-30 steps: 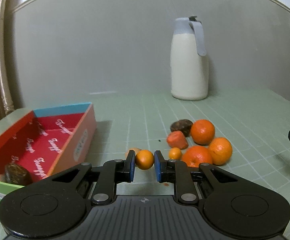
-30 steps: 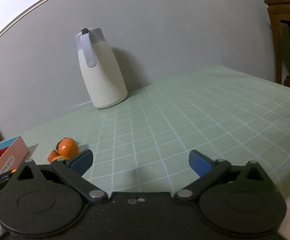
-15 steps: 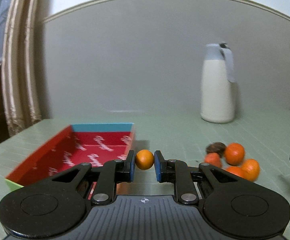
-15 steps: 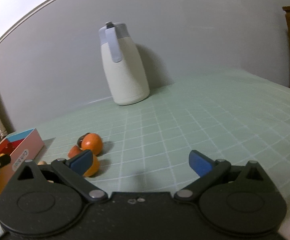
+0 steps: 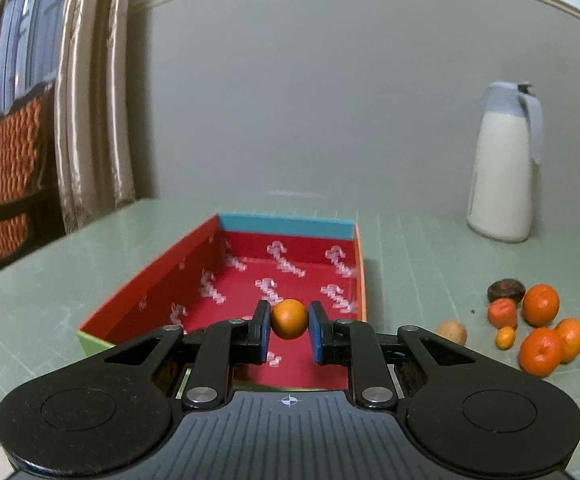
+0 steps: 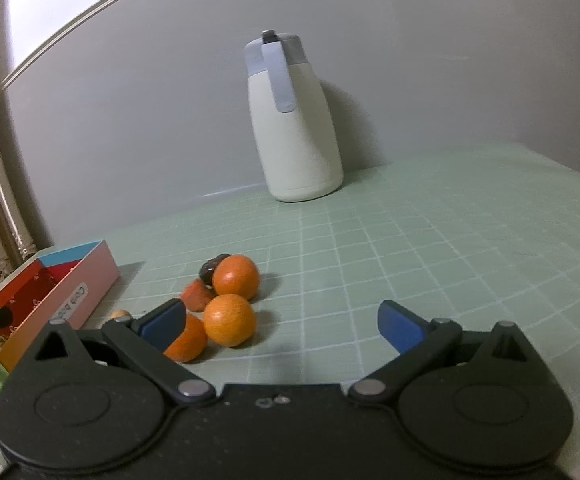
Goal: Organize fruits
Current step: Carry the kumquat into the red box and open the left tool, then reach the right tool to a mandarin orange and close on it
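My left gripper (image 5: 289,330) is shut on a small orange kumquat (image 5: 289,318) and holds it over the near end of the red box (image 5: 258,224), which has a blue far wall. On the mat to the right lie three tangerines (image 5: 540,305), a small kumquat (image 5: 505,337), a reddish piece (image 5: 502,313), a dark brown fruit (image 5: 505,290) and a walnut (image 5: 452,332). In the right wrist view my right gripper (image 6: 282,322) stands open, its left finger just in front of the tangerines (image 6: 230,320), with nothing between the fingers.
A white jug (image 6: 294,128) with a grey-blue lid stands at the back by the wall. The green grid mat (image 6: 430,248) stretches bare to the right of the fruit. Curtains (image 5: 90,100) and a wooden chair (image 5: 6,168) are beyond the table's left edge.
My left gripper carried the kumquat leftward from the fruit pile to above the red box. My right gripper swung left, so the tangerines now lie close before it.
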{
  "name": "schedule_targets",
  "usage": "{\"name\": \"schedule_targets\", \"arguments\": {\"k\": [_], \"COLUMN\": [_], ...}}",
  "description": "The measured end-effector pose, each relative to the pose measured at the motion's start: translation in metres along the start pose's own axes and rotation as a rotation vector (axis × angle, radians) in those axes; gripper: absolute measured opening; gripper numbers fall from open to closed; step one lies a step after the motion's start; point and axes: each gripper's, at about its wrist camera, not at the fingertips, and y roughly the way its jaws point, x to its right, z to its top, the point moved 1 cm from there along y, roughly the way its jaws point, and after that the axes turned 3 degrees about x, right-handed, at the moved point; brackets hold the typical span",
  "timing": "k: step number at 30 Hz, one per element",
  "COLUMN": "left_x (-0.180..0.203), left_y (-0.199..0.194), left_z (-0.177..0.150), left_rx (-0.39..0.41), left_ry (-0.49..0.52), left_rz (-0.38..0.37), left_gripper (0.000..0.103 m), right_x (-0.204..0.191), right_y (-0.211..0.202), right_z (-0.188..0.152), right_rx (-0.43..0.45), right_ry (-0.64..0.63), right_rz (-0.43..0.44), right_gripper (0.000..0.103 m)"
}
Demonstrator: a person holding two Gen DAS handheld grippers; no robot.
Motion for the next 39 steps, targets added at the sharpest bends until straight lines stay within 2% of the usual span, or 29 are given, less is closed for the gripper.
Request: {"name": "schedule_targets", "arguments": {"k": [3,15,21,22,24,25,26,33,37,39], "left_x": [-0.002,0.003,0.004,0.003,0.001,0.001,-0.001,0.001,0.000,0.000], "left_y": [0.005,0.008,0.009,0.009,0.008,0.006,0.004,-0.006,-0.012,-0.014], "left_z": [-0.003,-0.005,-0.004,-0.004,-0.004,-0.003,-0.003,0.000,0.002,0.002], "left_rx": [-0.043,-0.053,-0.055,-0.055,-0.046,-0.036,-0.025,0.032,0.070,0.083], "left_ry": [-0.017,0.004,-0.012,-0.017,-0.028,-0.034,-0.043,-0.009,0.006,0.017], "left_rz": [-0.012,0.015,0.019,0.023,0.037,0.045,0.053,0.057,0.066,0.071], "left_gripper": [0.020,0.021,0.027,0.030,0.046,0.066,0.077,0.079,0.088,0.089], "right_x": [-0.005,-0.008,-0.004,-0.003,-0.002,-0.001,0.000,-0.004,-0.011,-0.015], "right_y": [0.001,0.001,0.000,0.000,0.000,0.000,0.000,0.001,0.001,0.001], "right_z": [0.000,0.000,0.000,0.000,-0.001,0.000,0.000,-0.001,-0.001,-0.001], "right_rx": [-0.002,-0.002,-0.003,-0.003,-0.003,-0.002,-0.001,-0.001,0.004,0.004], "right_ry": [-0.007,-0.014,-0.010,-0.011,-0.009,-0.006,-0.003,-0.013,-0.032,-0.036], "right_rz": [0.012,0.020,0.012,0.009,0.007,0.006,0.005,0.027,0.044,0.066], "right_gripper": [0.102,0.102,0.102,0.102,0.102,0.102,0.102,0.102,0.099,0.096]}}
